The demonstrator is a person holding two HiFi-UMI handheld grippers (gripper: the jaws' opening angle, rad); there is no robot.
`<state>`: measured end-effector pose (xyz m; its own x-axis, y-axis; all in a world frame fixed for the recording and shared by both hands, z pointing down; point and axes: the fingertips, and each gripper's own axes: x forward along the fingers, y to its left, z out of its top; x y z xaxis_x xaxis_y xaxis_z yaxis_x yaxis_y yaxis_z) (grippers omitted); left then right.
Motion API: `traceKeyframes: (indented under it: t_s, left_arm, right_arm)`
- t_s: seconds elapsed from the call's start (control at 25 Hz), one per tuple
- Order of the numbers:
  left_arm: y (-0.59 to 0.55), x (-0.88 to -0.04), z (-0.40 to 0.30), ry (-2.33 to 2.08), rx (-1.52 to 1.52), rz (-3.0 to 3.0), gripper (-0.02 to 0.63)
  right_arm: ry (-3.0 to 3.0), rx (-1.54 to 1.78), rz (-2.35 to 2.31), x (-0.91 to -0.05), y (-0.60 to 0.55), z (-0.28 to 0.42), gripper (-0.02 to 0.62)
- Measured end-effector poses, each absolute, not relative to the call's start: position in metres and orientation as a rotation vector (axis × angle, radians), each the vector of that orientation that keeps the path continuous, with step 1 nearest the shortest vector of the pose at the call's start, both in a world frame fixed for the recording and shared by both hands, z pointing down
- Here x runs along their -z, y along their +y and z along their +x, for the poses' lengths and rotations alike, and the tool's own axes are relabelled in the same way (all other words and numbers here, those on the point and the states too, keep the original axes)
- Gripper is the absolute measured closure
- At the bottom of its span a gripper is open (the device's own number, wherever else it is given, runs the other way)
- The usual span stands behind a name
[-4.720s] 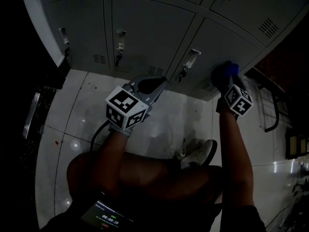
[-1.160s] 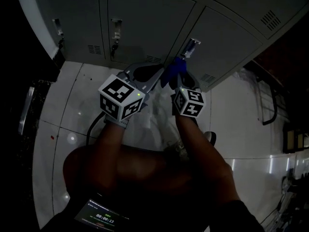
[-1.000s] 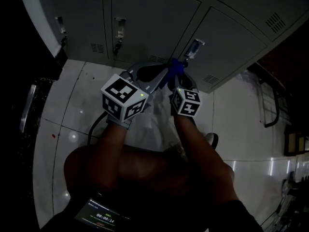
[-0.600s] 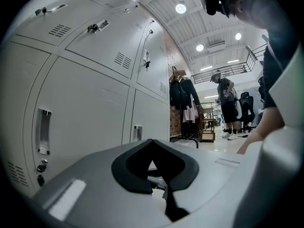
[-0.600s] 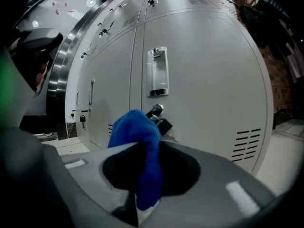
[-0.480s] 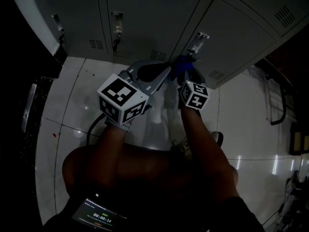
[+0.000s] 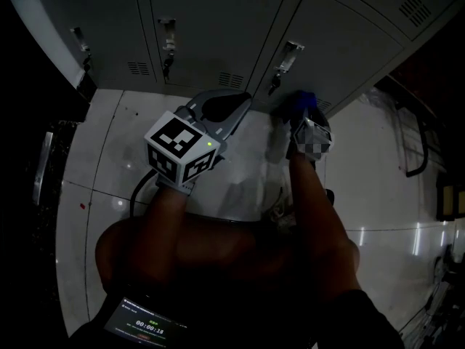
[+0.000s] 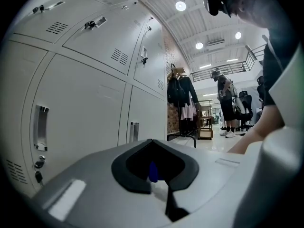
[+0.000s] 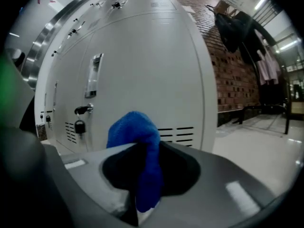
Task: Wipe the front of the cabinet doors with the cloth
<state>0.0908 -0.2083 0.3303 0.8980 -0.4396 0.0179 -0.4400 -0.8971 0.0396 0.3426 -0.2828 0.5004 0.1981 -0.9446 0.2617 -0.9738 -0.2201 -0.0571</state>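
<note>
Cabinet: a bank of grey cabinet doors [image 7: 211, 27] stands on a white tiled floor [image 7: 109, 187]. The head view shows 3 lower doors. Each carries a recessed handle [image 9: 95, 75], a key lock [image 9: 83, 110] below it and vent slots [image 9: 176, 133] near its lower edge. A padlock [image 9: 80, 126] hangs on a door further along.

Right gripper [image 7: 302, 116]: held at the lower edge of the right-hand door, to the right of that door's lock. Its jaws are pressed together on a blue cloth [image 9: 135, 137]. The cloth bunches into a rounded wad above the jaw tips and 1 tail hangs down through the jaw opening. The wad sits directly in front of the door, level with the vent slots. No view shows whether it touches the metal.

Left gripper [image 7: 231, 106]: held above the floor, near the lower edge of the middle door and well apart from the cloth. Its jaws are closed against each other with nothing gripped. A small blue sliver [image 8: 153, 171] shows in the jaw opening; what it is cannot be told.

Surroundings: the person's arms [image 7: 312, 195] reach forward from the bottom of the head view. The left gripper view takes in a brick wall, hanging clothes [image 8: 183, 96] and a standing person [image 8: 225, 103] further down the room.
</note>
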Motion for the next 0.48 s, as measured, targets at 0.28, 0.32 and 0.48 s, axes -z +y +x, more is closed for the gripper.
traceKeyframes:
  t_s: [0.28, 0.32, 0.48]
  left_arm:
    - [-0.212, -0.327, 0.084, -0.714, 0.018, 3.003, 0.606]
    - [-0.212, -0.327, 0.084, -0.715, 0.021, 3.002, 0.606]
    - [-0.214, -0.326, 0.084, -0.710, 0.037, 2.997, 0.606]
  right_arm:
    - [-1.626, -0.560, 2.613, -0.508, -0.246, 0.435, 0.520]
    - [-1.604, -0.550, 2.622, -0.508, -0.243, 0.441, 0.520]
    - [-1.557, -0.579, 2.668, -0.511, -0.236, 0.458, 0.520]
